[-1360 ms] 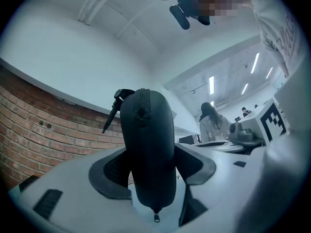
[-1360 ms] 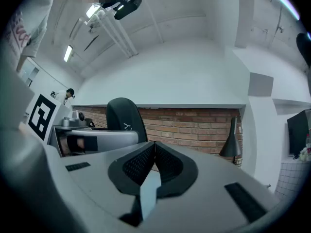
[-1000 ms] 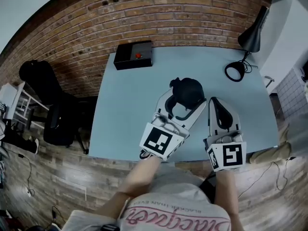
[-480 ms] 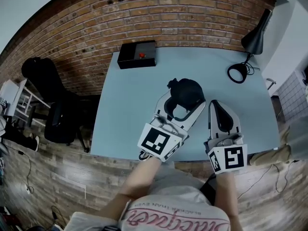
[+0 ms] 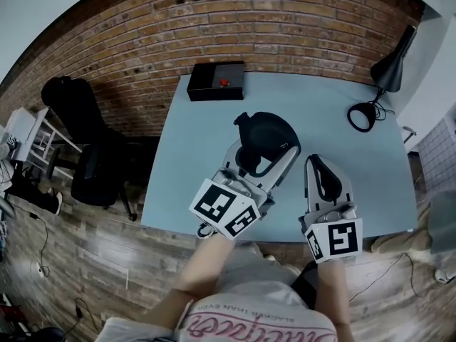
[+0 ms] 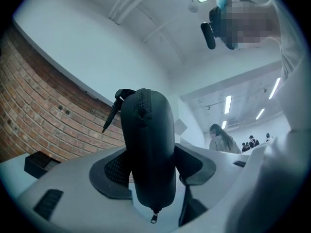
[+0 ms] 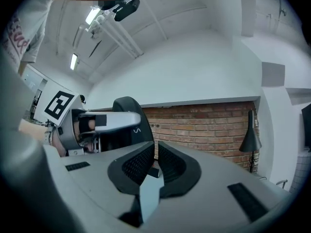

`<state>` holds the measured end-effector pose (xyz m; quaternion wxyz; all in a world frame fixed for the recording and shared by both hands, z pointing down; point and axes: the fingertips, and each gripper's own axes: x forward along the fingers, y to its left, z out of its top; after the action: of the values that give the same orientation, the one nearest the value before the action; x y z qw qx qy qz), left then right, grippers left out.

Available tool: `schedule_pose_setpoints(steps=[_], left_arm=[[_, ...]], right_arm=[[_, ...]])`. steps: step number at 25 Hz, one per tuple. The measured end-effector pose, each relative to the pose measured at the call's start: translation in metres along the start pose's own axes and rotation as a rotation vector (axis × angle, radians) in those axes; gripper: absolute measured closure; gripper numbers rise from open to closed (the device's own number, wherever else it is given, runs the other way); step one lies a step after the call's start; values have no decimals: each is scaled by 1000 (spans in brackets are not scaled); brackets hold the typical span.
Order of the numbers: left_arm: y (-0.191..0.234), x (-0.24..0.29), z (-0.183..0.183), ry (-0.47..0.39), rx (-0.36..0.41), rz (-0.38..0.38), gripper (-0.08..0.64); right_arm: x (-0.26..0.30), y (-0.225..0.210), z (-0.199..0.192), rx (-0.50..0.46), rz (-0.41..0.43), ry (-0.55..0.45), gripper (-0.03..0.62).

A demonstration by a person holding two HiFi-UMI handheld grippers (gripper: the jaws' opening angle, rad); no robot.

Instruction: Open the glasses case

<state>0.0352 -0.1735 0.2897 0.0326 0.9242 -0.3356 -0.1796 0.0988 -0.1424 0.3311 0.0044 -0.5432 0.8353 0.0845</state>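
The black zipped glasses case (image 5: 265, 135) is held off the light blue table (image 5: 192, 148), with my left gripper (image 5: 261, 157) shut on its lower half. In the left gripper view the case (image 6: 147, 144) stands upright between the pads, zip seam facing me, its pull tab (image 6: 154, 218) hanging at the bottom and a loop (image 6: 114, 111) sticking out at the top left. My right gripper (image 5: 321, 167) hovers just to the right, shut with nothing between its pads (image 7: 141, 163). From the right gripper view the case (image 7: 127, 107) shows behind the left gripper's finger (image 7: 114, 121).
A black box with a red button (image 5: 216, 81) sits at the table's far edge. A black desk lamp (image 5: 394, 67) and its round base (image 5: 362, 117) stand at the far right. A dark chair (image 5: 96, 173) is on the floor to the left, and a brick wall (image 5: 214, 20) runs behind.
The left gripper has carried the case to the left and a little higher, rolling it as it went. The right gripper has drifted slightly and stays shut.
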Motion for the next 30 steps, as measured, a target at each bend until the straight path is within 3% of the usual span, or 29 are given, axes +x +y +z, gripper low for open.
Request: schedule_pose_setpoints(steps=[5,11,15,19,24,30], left_arm=[[23,-3,25,-31,-105,5,288],[55,-14,55,-52,-140,17,288],[66,-19,68,-47,-175,10,288],[70,-19,75,-35,-192,1,288],[64,-16,76,-24,-196,-10,288],[54,-4,69,-2,-220,-32,288]], right_arm=[[21,13,3,11,33,24,569],[50,47,8,5,120,77,566],[63,74,1,22,165,120,511],[72,97,-5,23,198,142,503],[78,109,-6,29,192,151,503],[75,91,0,57,165,131,505]])
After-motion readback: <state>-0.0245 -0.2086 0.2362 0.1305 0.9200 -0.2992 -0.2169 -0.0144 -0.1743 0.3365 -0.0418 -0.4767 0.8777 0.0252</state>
